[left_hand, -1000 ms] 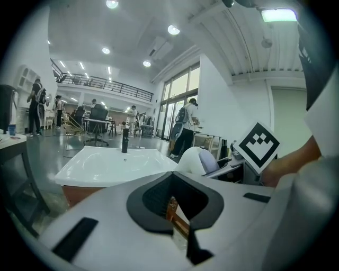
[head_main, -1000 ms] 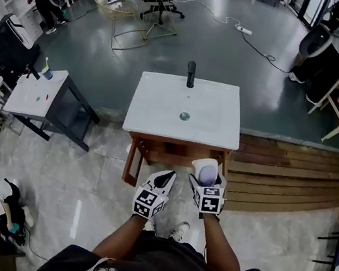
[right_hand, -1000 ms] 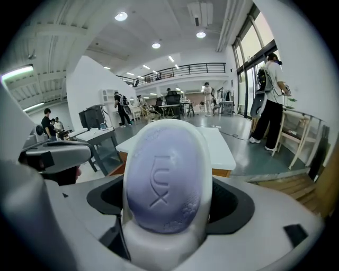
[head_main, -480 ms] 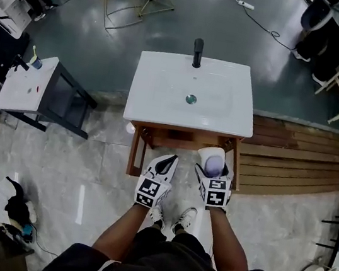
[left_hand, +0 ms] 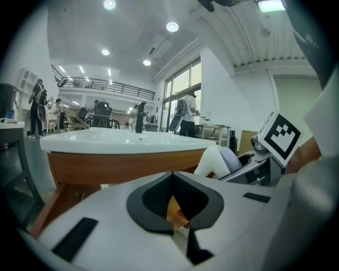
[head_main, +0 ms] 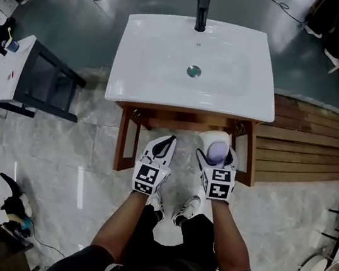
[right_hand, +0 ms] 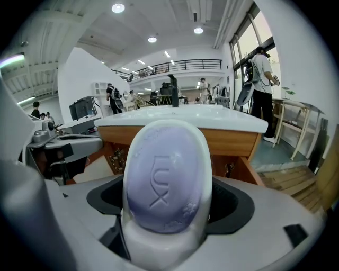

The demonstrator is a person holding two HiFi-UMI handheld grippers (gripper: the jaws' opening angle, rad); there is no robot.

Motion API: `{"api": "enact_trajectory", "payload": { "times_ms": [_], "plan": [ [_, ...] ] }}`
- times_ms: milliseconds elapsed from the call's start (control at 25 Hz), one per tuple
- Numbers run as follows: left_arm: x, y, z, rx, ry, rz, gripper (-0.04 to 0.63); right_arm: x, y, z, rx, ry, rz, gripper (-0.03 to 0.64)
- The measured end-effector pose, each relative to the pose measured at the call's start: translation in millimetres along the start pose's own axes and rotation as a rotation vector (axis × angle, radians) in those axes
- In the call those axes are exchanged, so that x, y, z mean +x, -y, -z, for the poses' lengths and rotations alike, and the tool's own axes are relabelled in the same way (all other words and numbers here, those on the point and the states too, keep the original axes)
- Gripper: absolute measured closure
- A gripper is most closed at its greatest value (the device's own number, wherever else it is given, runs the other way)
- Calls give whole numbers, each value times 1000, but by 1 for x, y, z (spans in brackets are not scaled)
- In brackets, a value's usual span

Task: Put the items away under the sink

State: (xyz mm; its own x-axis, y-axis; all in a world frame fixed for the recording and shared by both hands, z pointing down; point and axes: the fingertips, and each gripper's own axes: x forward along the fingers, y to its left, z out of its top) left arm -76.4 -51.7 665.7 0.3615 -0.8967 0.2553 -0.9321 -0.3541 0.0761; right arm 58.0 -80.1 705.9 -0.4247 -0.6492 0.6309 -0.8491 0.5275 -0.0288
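Both over tiled floor [head_main: 87, 150] before sink [head_main: 155, 65]: right gripper [head_main: 215, 163] around soap dish [right_hand: 164, 244], left gripper [head_main: 165, 145] seemingly closed.

The head view looks steeply down from above the person onto the white rectangular ceramic sink [head_main: 168, 61] on its brown wooden stand [head_main: 123, 137]. Both gripper views sit low, just before the sink's front edge, and face it at about rim height. The right gripper view looks from close behind the white soap dish with a lilac oval bar [right_hand: 159, 249]. All three views share that front edge. The left gripper view also catches the right gripper [left_hand: 225, 161].
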Motion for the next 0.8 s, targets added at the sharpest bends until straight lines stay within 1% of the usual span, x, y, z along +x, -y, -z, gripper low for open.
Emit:
{"api": "enact_trajectory", "payload": {
  "times_ms": [80, 200, 360, 440, 520, 600, 640, 760, 800],
  "plan": [
    [18, -5, 31, 8, -5, 5, 595, 24, 6, 20, 2, 2, 0, 144],
    [46, -19, 77, -13, 3, -19, 595, 62, 14, 49, 10, 3, 8, 144],
    [75, -34, 128, -12, 6, -44, 595, 106, 24, 87, -12, -6, 28, 144],
    [88, -40, 150, -16, 17, -51, 595, 123, 32, 102, -12, 7, 31, 144],
    [102, -46, 172, 15, 20, -66, 595, 141, 39, 116, -12, 15, 26, 144],
    [116, -50, 191, 89, 15, -89, 595, 159, 45, 132, -17, 9, 18, 144],
    [121, -52, 200, 114, 18, -98, 595, 167, 47, 140, -20, 12, 15, 144],
    [134, -57, 222, 126, 55, -117, 595, 188, 52, 160, -25, 48, 7, 144],
    [138, -58, 226, 143, 64, -126, 595, 194, 55, 165, -31, 62, 11, 144]
  ]
}}
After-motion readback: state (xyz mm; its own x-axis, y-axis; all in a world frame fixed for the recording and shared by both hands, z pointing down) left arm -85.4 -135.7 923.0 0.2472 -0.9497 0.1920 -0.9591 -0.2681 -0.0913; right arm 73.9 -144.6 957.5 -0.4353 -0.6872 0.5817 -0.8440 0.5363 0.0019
